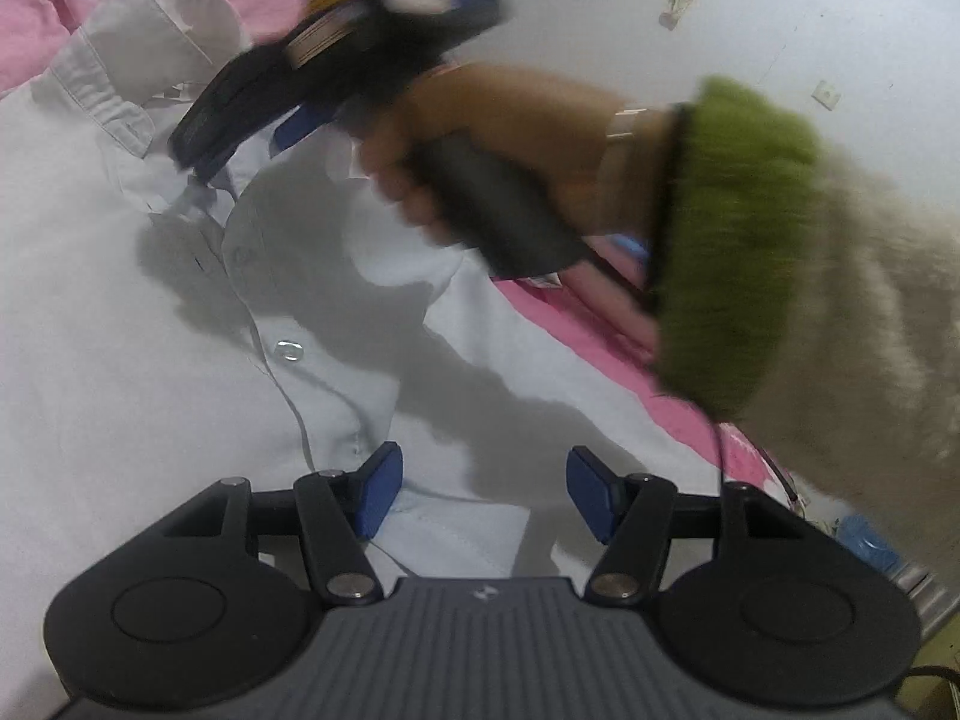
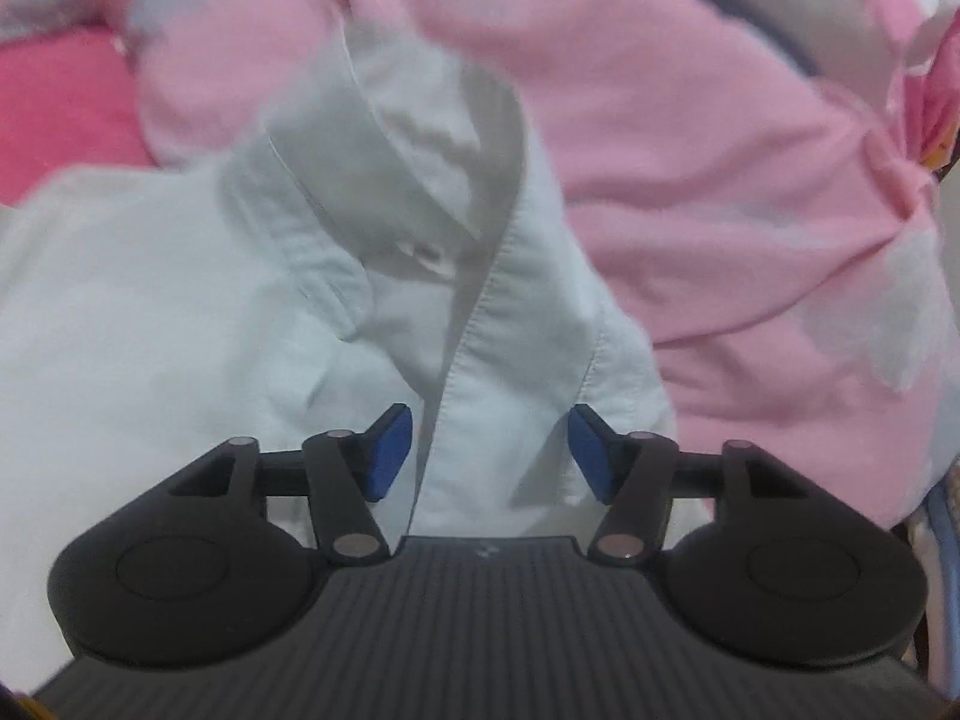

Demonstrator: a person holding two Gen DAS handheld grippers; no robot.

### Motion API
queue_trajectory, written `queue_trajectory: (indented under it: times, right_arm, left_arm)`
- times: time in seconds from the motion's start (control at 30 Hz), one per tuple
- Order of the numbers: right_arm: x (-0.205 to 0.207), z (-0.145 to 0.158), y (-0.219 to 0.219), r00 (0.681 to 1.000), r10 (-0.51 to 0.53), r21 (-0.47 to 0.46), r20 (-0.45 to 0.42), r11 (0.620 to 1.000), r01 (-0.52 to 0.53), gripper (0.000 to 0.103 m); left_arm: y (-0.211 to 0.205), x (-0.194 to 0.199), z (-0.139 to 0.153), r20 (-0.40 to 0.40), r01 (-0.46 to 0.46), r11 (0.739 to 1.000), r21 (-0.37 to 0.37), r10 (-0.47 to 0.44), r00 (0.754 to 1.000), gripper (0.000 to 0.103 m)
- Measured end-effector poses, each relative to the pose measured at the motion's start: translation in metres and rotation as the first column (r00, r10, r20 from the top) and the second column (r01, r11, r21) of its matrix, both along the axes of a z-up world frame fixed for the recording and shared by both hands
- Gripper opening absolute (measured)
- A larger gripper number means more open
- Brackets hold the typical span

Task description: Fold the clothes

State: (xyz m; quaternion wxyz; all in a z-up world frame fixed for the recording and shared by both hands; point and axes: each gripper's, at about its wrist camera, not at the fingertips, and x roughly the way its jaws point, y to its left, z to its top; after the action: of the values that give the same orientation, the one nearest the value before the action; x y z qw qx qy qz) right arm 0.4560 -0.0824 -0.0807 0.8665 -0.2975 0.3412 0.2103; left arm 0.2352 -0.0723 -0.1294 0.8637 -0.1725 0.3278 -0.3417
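**Both grippers spread over the shirt's button front, near the collar**

The left gripper [image 1: 483, 492] has its blue pads well apart and nothing between them; it hangs over the placket of a pale blue button-up shirt [image 1: 120, 312], just below a clear button [image 1: 289, 351]. The right gripper [image 2: 489, 453] is likewise spread and empty, its pads straddling the front edge of the shirt just beneath the collar [image 2: 384, 138]. In the left wrist view it shows blurred above the collar area, in the person's hand [image 1: 480, 180] with a green cuff [image 1: 732, 252] at the wrist.

The shirt lies front-up on a bed with pink bedding [image 1: 576, 324]. Its collar points toward the pink pillows [image 2: 690, 150] at the head of the bed, and its right-hand side runs close to the bed's near edge. The placket gapes near the collar and wrinkles run below it. Sleeves and hem are out of view, so whether this is smoothing ahead of a fold or tidying a part-folded shirt cannot be settled.

For either, a good grip would probably take one layer only: close on the stitched placket edge or collar band, where the cloth is stiff, not on the loose panel. Pulling the two grips gently apart along the placket should flatten the gap. Pinching on the button risks a slip.
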Motion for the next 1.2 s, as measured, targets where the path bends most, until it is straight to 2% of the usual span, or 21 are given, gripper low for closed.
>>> queue_trajectory:
  times: [0.03,0.1,0.13,0.17,0.2,0.3,0.4,0.53,0.6,0.67,0.87,0.9,1.0,1.1,1.2]
  right_arm:
    - [0.004,-0.004,0.001,1.000,-0.013,-0.005,0.010,1.000,0.013,0.058]
    - [0.010,-0.006,-0.001,0.999,-0.044,0.005,0.028,0.999,0.044,0.048]
    - [0.013,0.000,-0.006,0.998,-0.059,0.050,0.018,0.997,0.058,0.022]
    - [0.015,0.007,-0.013,0.998,-0.068,0.106,-0.003,0.992,0.068,0.008]
    - [0.017,0.015,-0.019,0.997,-0.076,0.162,-0.024,0.984,0.079,0.005]
    - [0.024,0.036,-0.039,0.992,-0.093,0.324,-0.091,0.939,0.118,0.003]
    - [0.030,0.058,-0.058,0.982,-0.097,0.473,-0.159,0.866,0.163,0.003]
    - [0.039,0.087,-0.084,0.965,-0.085,0.644,-0.249,0.729,0.230,0.003]
    - [0.044,0.089,-0.087,0.954,-0.051,0.713,-0.296,0.653,0.257,0.003]
    - [0.048,0.087,-0.087,0.946,-0.013,0.761,-0.324,0.591,0.269,0.003]
    - [0.063,0.070,-0.083,0.922,0.022,0.804,-0.386,0.497,0.325,0.003]
    - [0.066,0.067,-0.082,0.921,0.023,0.804,-0.390,0.496,0.328,0.003]
    - [0.076,0.059,-0.070,0.922,0.024,0.784,-0.386,0.535,0.314,0.005]
    - [0.085,0.049,-0.058,0.923,0.007,0.769,-0.385,0.555,0.317,0.008]
    - [0.094,0.038,-0.047,0.914,-0.012,0.757,-0.405,0.556,0.343,0.023]
  left_arm:
    - [0.000,0.000,0.000,0.000,0.000,1.000,0.000,0.000,1.000,0.062]
    - [0.000,0.000,0.000,0.000,0.000,1.000,0.000,0.000,1.000,0.062]
    - [0.000,0.000,0.001,0.000,0.000,1.000,0.000,0.000,1.000,0.062]
    - [0.000,0.000,0.001,0.000,0.000,1.000,0.002,0.000,1.000,0.062]
    - [0.000,0.000,0.002,0.001,0.000,1.000,0.003,0.000,1.000,0.062]
    - [-0.001,0.001,0.003,0.001,0.000,1.000,0.005,0.000,1.000,0.062]
    - [0.001,0.000,0.005,0.002,0.000,1.000,0.008,0.000,1.000,0.062]
    - [0.003,0.003,0.006,0.003,0.000,1.000,0.007,0.000,1.000,0.062]
    - [0.004,0.004,0.006,0.002,-0.001,1.000,0.006,0.001,1.000,0.062]
    - [0.003,0.002,0.007,0.002,0.000,1.000,0.004,0.000,1.000,0.062]
    - [0.004,-0.003,0.006,0.003,-0.001,1.000,0.001,0.001,1.000,0.062]
    - [0.003,-0.003,0.006,0.003,-0.001,1.000,0.001,0.001,1.000,0.062]
    - [0.003,-0.004,0.005,0.004,-0.002,1.000,0.003,0.002,1.000,0.062]
    - [0.002,-0.004,0.005,0.003,-0.003,1.000,0.001,0.003,1.000,0.062]
    - [-0.001,-0.003,0.004,0.002,-0.003,1.000,-0.001,0.003,1.000,0.062]
